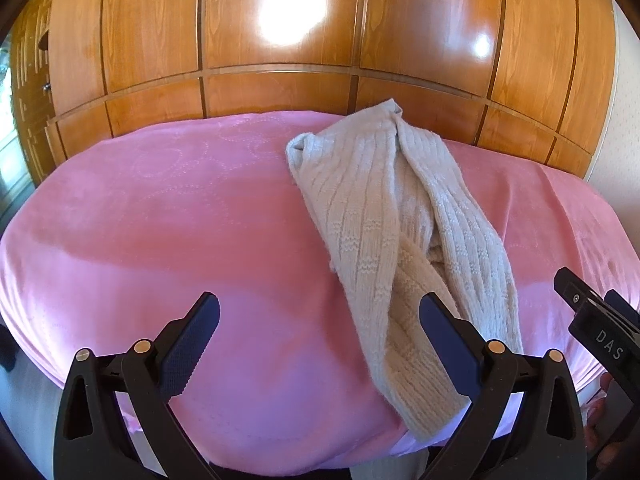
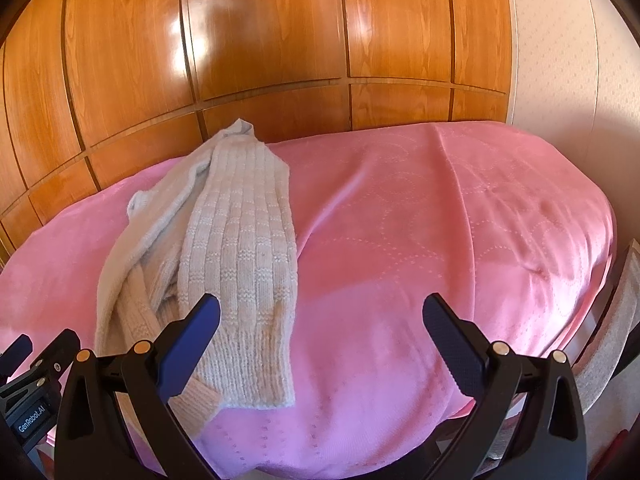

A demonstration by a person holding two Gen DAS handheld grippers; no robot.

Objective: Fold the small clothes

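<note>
Knit garment [image 1: 384, 216] mid-blanket [image 1: 160, 220], tongs [image 1: 320, 332] spread

Black tongs [image 1: 319, 338], blue ribbed pads [image 1: 188, 346]

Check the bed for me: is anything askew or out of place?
Only the knit garment: it lies bunched and twisted on the pink blanket, one end trailing over the near edge. Both the left gripper and the right gripper are open and empty.
</note>
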